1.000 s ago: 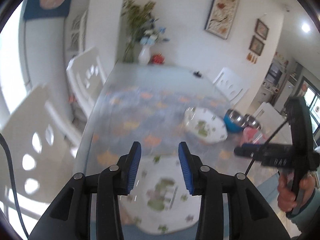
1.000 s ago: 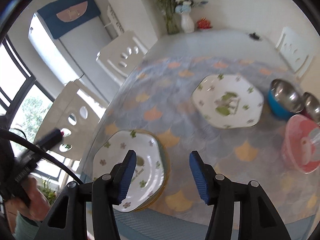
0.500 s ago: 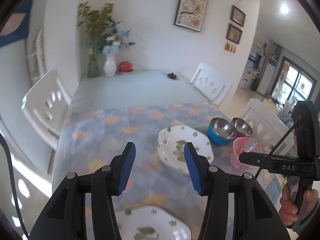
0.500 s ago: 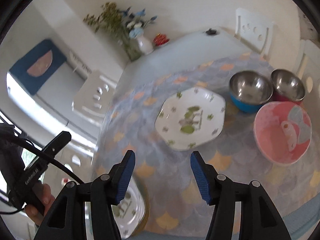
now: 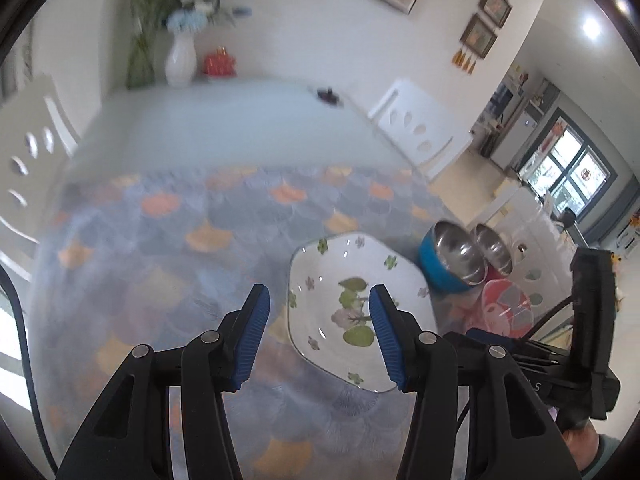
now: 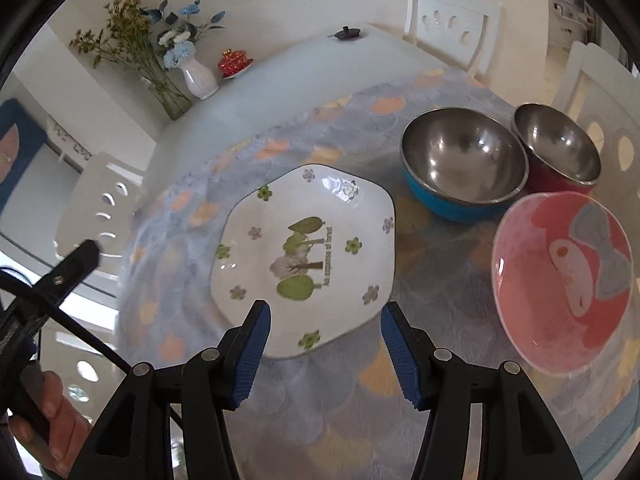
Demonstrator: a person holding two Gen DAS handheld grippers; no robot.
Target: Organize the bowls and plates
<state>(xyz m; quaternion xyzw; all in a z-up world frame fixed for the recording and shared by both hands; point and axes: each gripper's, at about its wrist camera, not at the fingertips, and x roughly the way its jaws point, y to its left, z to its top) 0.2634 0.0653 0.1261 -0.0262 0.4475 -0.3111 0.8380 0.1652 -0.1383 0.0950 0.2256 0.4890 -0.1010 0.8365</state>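
red bowl whole from right wrist, half-hidden from left

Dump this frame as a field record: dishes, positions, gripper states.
plate: white hexagonal plate with tree print, flat on the scale-patterned tablecloth
bowls: blue-sided steel bowl, red-sided steel bowl and pink cartoon bowl, clustered right of the plate
left gripper: open, empty, above the cloth just left of the plate
right gripper: open, empty, fingers straddling the plate's near edge
contact: none visible
far end of table: white vase of flowers, red lidded cup
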